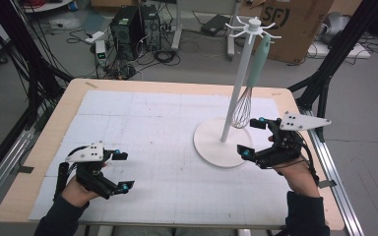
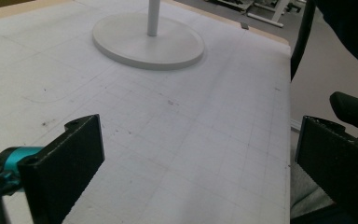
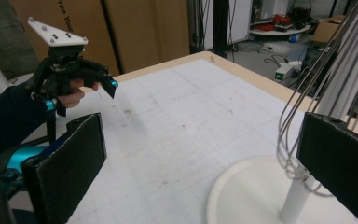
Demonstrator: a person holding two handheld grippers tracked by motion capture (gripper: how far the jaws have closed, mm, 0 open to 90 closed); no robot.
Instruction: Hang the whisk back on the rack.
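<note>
Cables, computer towers and a cardboard box crowd the floor behind the counter [image 1: 44,142], a pale wooden top covered by a white gridded mat [image 1: 152,132]. On the mat's right part stands a white utensil stand [image 1: 236,93]: a round base, a slim upright pole and a crown of hooks at the top. From one hook hangs a whisk [image 1: 248,93] with a mint-green handle, its wire balloon down low and close beside the pole, above the base.

The right tool [image 1: 253,138] hovers just beside the base at its right edge, jaws spread wide and empty. In the right gripper view the whisk wires [image 3: 307,107] hang close by the far jaw, near but not between the jaws. The left tool [image 1: 123,171] is held over the mat's near left part, well apart from the stand, its jaws likewise spread with nothing between them.

My reading is that the right tool is approaching the whisk, with no grasp made yet. The next move likely calls for bringing the jaws around the whisk, closing firmly, then lifting it enough to clear the hook without tipping the stand.
</note>
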